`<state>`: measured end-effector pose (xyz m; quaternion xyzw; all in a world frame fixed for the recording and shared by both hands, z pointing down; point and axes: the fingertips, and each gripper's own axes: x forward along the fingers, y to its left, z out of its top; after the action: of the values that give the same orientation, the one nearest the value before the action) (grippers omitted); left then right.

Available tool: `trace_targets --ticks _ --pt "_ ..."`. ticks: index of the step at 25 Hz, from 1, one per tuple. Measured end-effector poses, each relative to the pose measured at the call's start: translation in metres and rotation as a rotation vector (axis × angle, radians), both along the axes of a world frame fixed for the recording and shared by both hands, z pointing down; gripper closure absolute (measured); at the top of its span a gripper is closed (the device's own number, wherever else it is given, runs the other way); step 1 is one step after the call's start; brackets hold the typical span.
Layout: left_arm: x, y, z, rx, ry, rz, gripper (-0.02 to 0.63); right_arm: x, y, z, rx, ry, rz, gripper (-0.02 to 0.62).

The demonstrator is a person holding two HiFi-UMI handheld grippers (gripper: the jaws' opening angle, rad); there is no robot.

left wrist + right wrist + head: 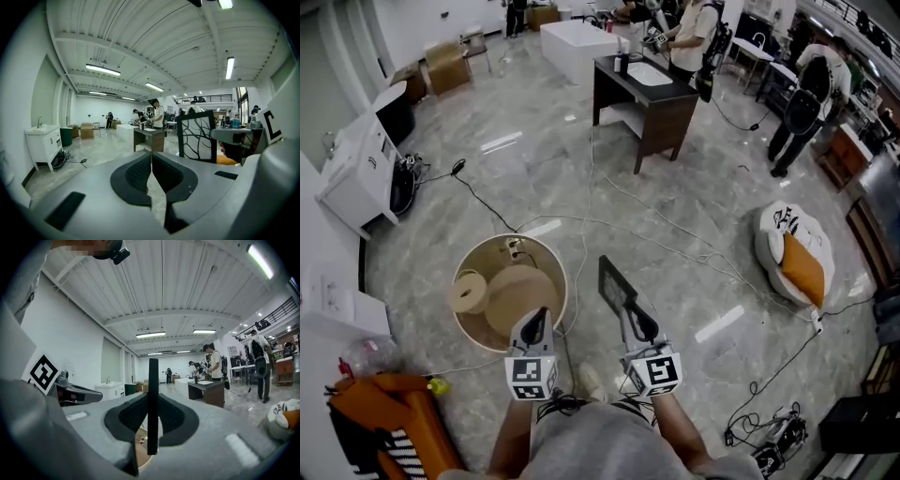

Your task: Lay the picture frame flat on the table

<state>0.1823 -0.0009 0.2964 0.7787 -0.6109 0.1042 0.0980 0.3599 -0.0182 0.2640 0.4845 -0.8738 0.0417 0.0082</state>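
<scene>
The picture frame [614, 281] is black and thin, and it stands up on edge from my right gripper [637, 325], above the floor just right of the round table. In the right gripper view the frame [153, 380] is edge-on between the two pads, which are shut on its lower part. The left gripper view catches the frame's face [197, 138], white with black branch lines. My left gripper [536, 321] hovers over the near rim of the round beige table [469, 253]; its jaws [151, 159] are shut with nothing between them.
Two pale rolls [471, 292] lie on the round table. Cables [675, 234] trail over the marble floor. A white and orange cushion [797, 253] sits at the right, a dark washstand [652, 103] beyond, a white cabinet [356, 173] at the left, and an orange seat [394, 412] near left. People stand at the back.
</scene>
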Motion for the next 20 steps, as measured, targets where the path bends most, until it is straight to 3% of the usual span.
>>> trace_targets --ticks 10,20 --pt "-0.065 -0.055 0.015 0.002 0.016 -0.126 0.581 -0.069 -0.073 0.014 -0.015 0.019 -0.125 0.534" --pt "-0.132 -0.052 0.024 -0.011 0.034 -0.284 0.581 -0.133 -0.091 0.017 -0.034 0.035 -0.275 0.534"
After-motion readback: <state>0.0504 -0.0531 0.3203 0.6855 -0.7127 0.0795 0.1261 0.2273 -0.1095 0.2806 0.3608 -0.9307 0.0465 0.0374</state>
